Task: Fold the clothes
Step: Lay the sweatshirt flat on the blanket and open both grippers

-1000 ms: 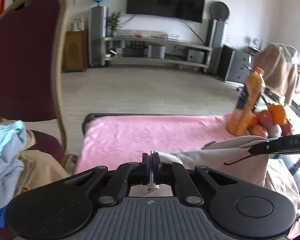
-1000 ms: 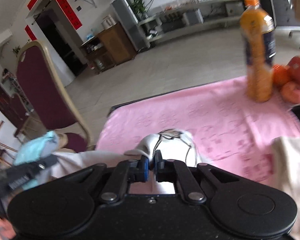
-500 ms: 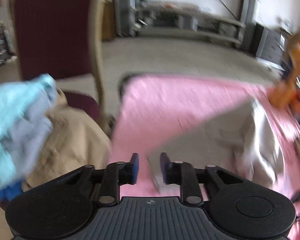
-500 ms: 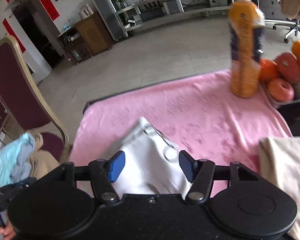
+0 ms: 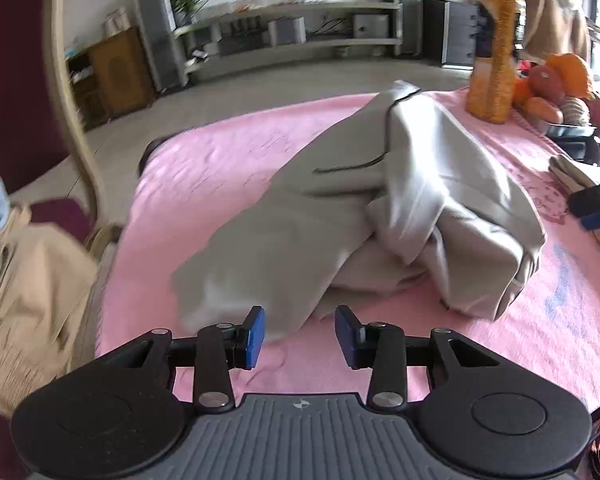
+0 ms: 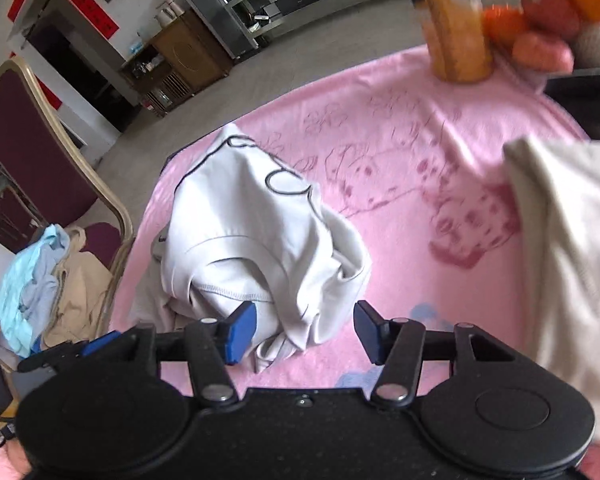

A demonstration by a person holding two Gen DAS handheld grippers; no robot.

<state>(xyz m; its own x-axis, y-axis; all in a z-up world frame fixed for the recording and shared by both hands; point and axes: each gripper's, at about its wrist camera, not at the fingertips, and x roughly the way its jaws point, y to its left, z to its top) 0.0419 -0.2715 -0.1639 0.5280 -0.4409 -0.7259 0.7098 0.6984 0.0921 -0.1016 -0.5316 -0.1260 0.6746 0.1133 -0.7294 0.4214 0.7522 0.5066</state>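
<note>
One crumpled pale grey-white cotton garment with thin dark piping (image 5: 364, 216) lies in a loose heap on the pink printed cloth (image 5: 228, 160) that covers the table, nearer the table's left side than its right. In the right wrist view the same garment (image 6: 260, 240) shows a stitched hem turned upward and curling dark line markings near its far end.

The left gripper (image 5: 300, 334) sits just short of the garment's near edge, jaws spread wide, nothing between its two blue pads (image 5: 252, 336). The right gripper (image 6: 304, 334) hangs over the near lobe of the heap, jaws likewise spread wide; cloth lies below the gap, but neither pad presses on it.

One cream folded garment (image 6: 572, 264) rests on the pink cloth at the right, apart from the grey-white heap. At the far right corner stands one orange plastic drink bottle (image 5: 496, 48), upright, just beside a dark tray of red and orange fruit (image 5: 556, 84); the number of fruits cannot be told through the blur.

Left of the table stands one maroon upholstered chair with a pale gold frame (image 6: 36, 148). Its seat bears a pile of clothes, light blue and grey above tan (image 6: 48, 284).
</note>
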